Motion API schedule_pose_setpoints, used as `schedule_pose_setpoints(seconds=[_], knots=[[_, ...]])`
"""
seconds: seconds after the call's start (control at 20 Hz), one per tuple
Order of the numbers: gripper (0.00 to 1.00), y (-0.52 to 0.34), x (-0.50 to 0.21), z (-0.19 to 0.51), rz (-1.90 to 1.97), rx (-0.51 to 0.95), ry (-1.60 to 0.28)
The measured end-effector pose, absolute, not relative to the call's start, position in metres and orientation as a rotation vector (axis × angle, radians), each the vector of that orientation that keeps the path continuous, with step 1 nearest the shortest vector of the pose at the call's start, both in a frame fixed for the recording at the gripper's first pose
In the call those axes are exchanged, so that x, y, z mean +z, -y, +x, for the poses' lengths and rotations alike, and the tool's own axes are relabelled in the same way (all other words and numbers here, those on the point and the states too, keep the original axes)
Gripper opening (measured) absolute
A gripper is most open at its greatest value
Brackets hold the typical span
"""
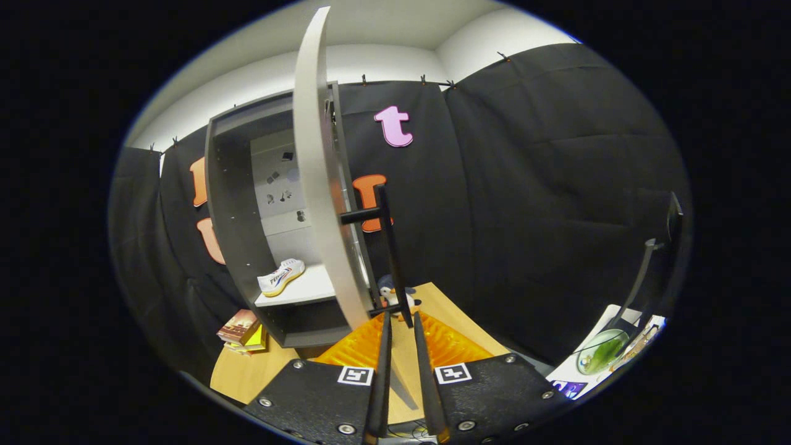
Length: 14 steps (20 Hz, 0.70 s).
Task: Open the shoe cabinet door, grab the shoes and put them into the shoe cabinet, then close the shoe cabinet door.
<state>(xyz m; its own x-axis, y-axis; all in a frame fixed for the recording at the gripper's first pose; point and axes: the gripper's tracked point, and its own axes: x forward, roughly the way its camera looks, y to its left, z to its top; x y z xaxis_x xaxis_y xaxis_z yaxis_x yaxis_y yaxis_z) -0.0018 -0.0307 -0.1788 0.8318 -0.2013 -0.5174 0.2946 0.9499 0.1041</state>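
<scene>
Gripper view, facing the shoe cabinet [238, 204] with its door [318, 185] swung open and seen nearly edge-on. Gripper [400, 316]: its two fingers stand a narrow gap apart, their tips level with the lower end of the door handle [389, 253], a dark vertical bar on short standoffs; whether either finger touches the bar cannot be told, and nothing is clamped between them. Shoe: a white sneaker [281, 276] with coloured side stripes lies on the cabinet's pale shelf [306, 289], toe toward the open front. Surroundings: the cabinet stands on a wooden table [247, 374]; an orange ribbed mat [352, 349] lies just ahead of the fingers, a small penguin toy [390, 295] stands beyond the fingertips behind the handle, and a stack of small books [242, 330] lies beside the cabinet's base. Off to the right, well apart, a green glass bowl [602, 350] rests on a white surface.
</scene>
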Motion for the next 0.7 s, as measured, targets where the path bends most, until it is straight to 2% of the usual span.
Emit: schedule_pose_setpoints(seconds=[0.25, 0.45, 0.7], knots=[[0.36, 0.001, -0.159, 0.01, 0.234, -0.191, -0.432], [0.48, -0.04, -0.158, 0.017, 0.195, -0.033, -0.409], [0.67, -0.115, -0.203, 0.03, 0.164, 0.135, -0.508]])
